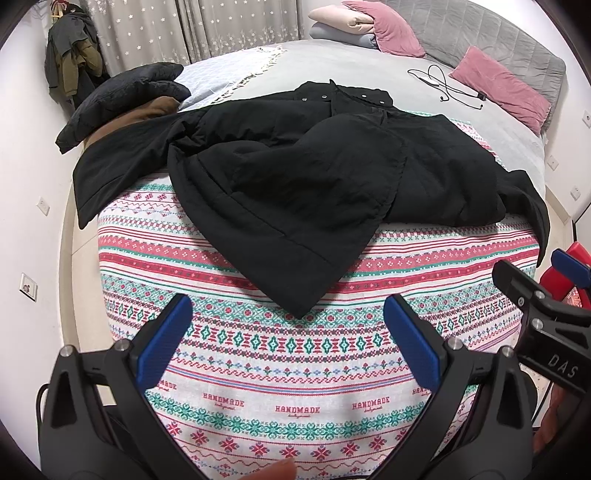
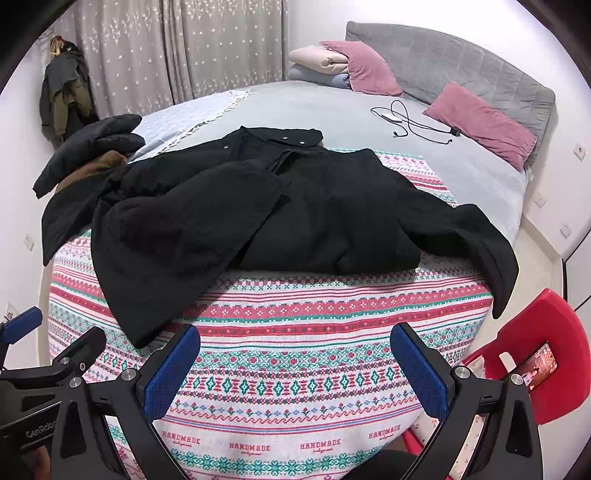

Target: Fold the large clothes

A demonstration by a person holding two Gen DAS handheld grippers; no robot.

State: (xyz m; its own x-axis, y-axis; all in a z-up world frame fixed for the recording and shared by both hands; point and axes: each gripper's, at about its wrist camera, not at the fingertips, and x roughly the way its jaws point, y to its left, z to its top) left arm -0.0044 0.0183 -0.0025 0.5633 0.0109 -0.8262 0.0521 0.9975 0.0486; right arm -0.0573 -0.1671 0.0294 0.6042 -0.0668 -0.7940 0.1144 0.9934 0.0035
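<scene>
A large black padded coat (image 1: 295, 173) (image 2: 258, 210) lies spread on the patterned blanket (image 1: 280, 354) (image 2: 295, 369) over the bed, collar away from me, its front panels loosely crossed and one hem corner pointing toward me. One sleeve hangs off the bed's left side, the other off the right. My left gripper (image 1: 288, 332) is open, above the blanket just short of that hem corner, nothing between its blue pads (image 1: 162, 339). My right gripper (image 2: 295, 358) is also open and empty, hovering near the blanket's front edge. Each gripper shows at the edge of the other's view.
A black jacket over a brown garment (image 1: 122, 96) lies at the bed's left. Pink pillows (image 1: 502, 88), folded bedding (image 1: 343, 22) and a black cable (image 1: 447, 88) are at the far end. A red chair (image 2: 543, 350) stands to the right. Clothes hang (image 1: 70, 59) by the curtain.
</scene>
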